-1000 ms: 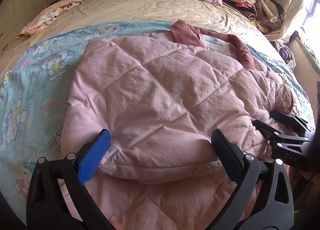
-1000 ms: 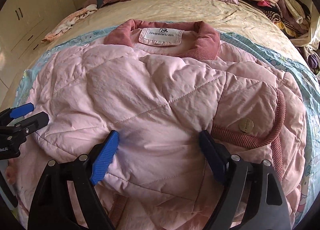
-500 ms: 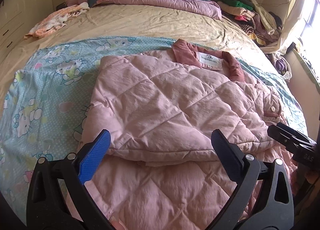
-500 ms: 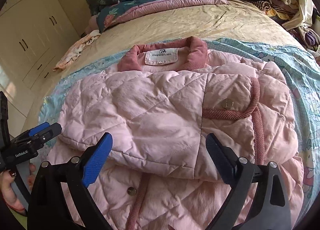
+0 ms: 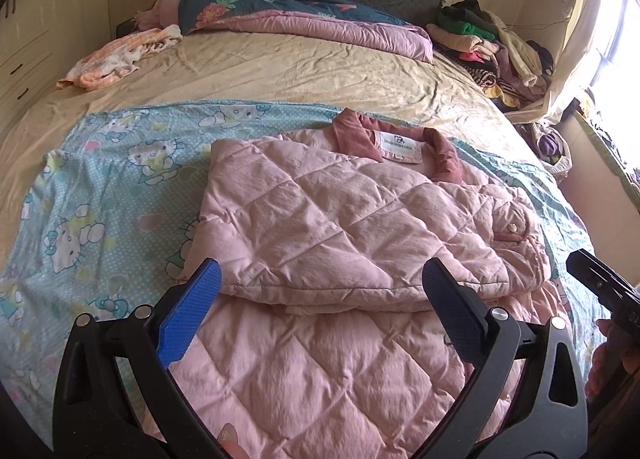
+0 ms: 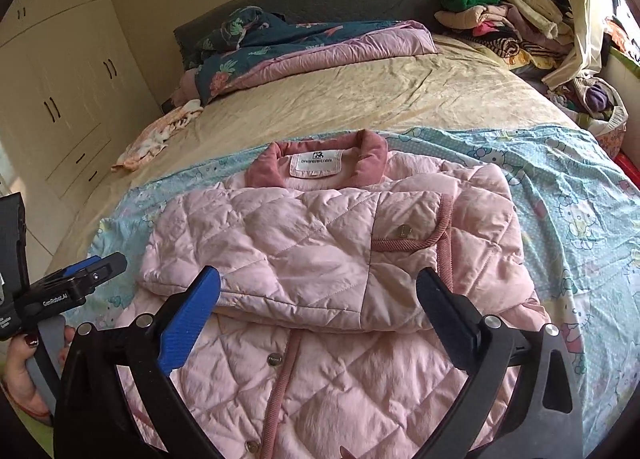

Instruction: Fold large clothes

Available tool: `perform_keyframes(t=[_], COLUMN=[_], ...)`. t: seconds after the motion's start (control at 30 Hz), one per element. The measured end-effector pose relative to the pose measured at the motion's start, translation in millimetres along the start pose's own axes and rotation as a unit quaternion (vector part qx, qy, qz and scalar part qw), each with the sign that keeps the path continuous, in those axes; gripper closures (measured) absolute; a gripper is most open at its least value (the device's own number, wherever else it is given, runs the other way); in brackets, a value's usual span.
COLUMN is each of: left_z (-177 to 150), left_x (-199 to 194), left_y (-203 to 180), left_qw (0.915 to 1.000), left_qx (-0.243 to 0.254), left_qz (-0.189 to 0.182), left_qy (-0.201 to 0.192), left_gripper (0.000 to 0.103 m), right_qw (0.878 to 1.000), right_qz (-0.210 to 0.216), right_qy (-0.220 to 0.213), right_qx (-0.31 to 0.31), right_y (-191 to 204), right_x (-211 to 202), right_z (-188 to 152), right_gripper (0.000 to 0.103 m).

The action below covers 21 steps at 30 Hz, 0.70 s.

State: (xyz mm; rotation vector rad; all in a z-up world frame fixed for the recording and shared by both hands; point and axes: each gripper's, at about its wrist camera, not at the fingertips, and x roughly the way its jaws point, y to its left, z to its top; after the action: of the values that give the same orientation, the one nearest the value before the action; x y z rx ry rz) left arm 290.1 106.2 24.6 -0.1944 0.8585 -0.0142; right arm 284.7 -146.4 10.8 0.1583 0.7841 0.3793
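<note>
Both grippers have pulled up and back from the pink quilted jacket (image 5: 344,227) since the earlier frames, where their tips sat low at its folded edge; now they hang above its near hem with much more of the bed (image 5: 280,75) in view. On the left gripper (image 5: 320,311) the jaws stand wide apart with nothing between them. On the right gripper (image 6: 318,311) the jaws are just finishing their opening, also with nothing between them, the fabric lying loose beneath. The jacket rests on the cartoon-print blue sheet (image 5: 100,195), which covers the part of the bed nearest the jacket's hem. Its dark pink collar (image 6: 316,155) with the white label (image 6: 316,168) points away towards the rolled quilt (image 5: 328,27) at the headboard. A quilted panel is folded across the chest, most likely a sleeve and side brought inward to narrow the garment. The lower front with its snap buttons (image 6: 274,359) lies uncovered below that fold. Letting go and backing off probably serves to leave the fold settled and to give a clear look before the next grasp, which I judge would be the hem, lifted up towards the collar. Far past the collar, a heap of other clothes (image 6: 500,19) waits at the bed's corner, well apart from the jacket.
</note>
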Motion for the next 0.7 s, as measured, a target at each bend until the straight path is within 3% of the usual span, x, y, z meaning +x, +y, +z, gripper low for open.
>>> perform_keyframes(t=[0.7], left_z=[-5], left_x=[-68], left_y=[-19], left_qw=[0.9983], left_qx=[0.005], left_qz=[-0.031], left_qy=[-0.050], left_gripper=[0.009], right_qw=[0.998], right_qz=[0.024], right_qy=[-0.061], right_qx=[0.003], right_y=[19], right_x=[-89], right_z=[-8], right_gripper=[0.005])
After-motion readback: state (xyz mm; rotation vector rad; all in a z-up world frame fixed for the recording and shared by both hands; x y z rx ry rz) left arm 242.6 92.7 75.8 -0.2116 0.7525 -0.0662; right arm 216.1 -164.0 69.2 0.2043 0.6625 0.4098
